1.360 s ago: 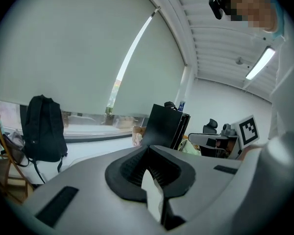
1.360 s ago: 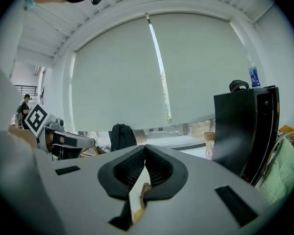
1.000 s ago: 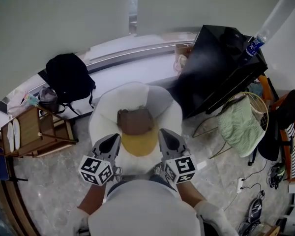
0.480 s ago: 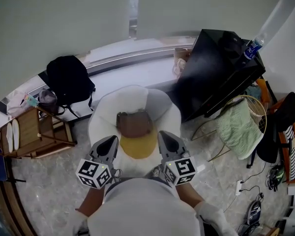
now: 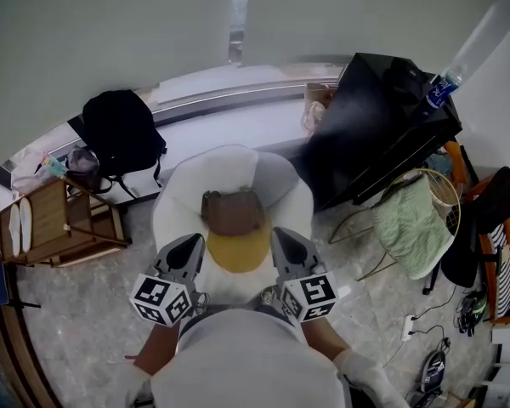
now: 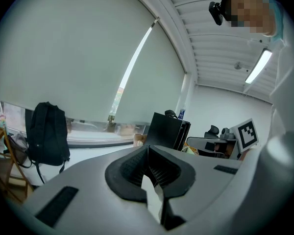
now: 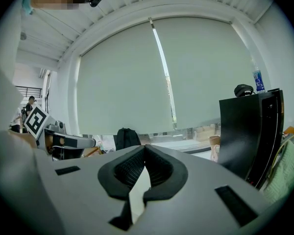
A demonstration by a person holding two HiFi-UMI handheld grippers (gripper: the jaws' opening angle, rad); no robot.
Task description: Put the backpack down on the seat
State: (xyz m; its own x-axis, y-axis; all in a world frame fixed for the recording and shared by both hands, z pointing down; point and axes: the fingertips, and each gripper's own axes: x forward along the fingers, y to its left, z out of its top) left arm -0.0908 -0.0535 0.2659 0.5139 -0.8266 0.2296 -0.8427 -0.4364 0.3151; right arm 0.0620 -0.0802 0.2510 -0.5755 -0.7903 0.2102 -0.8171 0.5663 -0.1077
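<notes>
Both my tongs are squeezed fully together and hold nothing. In the left gripper view the left tongs (image 6: pixel 147 150) show their ribbed black pads meeting in a closed seam with nothing between them. The right gripper view shows the same for the right tongs (image 7: pixel 144 149). From above, the left tongs (image 5: pixel 190 245) and the right tongs (image 5: pixel 286 239) sit side by side close in front of my body. Their tips point at the near edge of the seat (image 5: pixel 180 187), a round white armchair on the pale marble floor (image 5: pixel 85 313).

A brown bundle (image 5: pixel 232 212) lies in the middle of the seat, and a yellow pad (image 5: pixel 240 251) lies just in front of it, towards me. I cannot tell what either one is.

The backpack (image 5: pixel 122 133) is black and upright. It rests against the window ledge (image 5: pixel 238 121), to the left of the seat, beyond it and well apart from it, with its straps hanging down in front. Neither of my tongs touches it.

A wooden rack (image 5: pixel 64 223) stands on the floor to the left of the backpack. To the right of the seat is a tall black cabinet (image 5: pixel 378 121) with a water bottle (image 5: pixel 439 84) on top. Nearer to me than the cabinet, a green cloth (image 5: pixel 410 221) is draped over a wire frame.
</notes>
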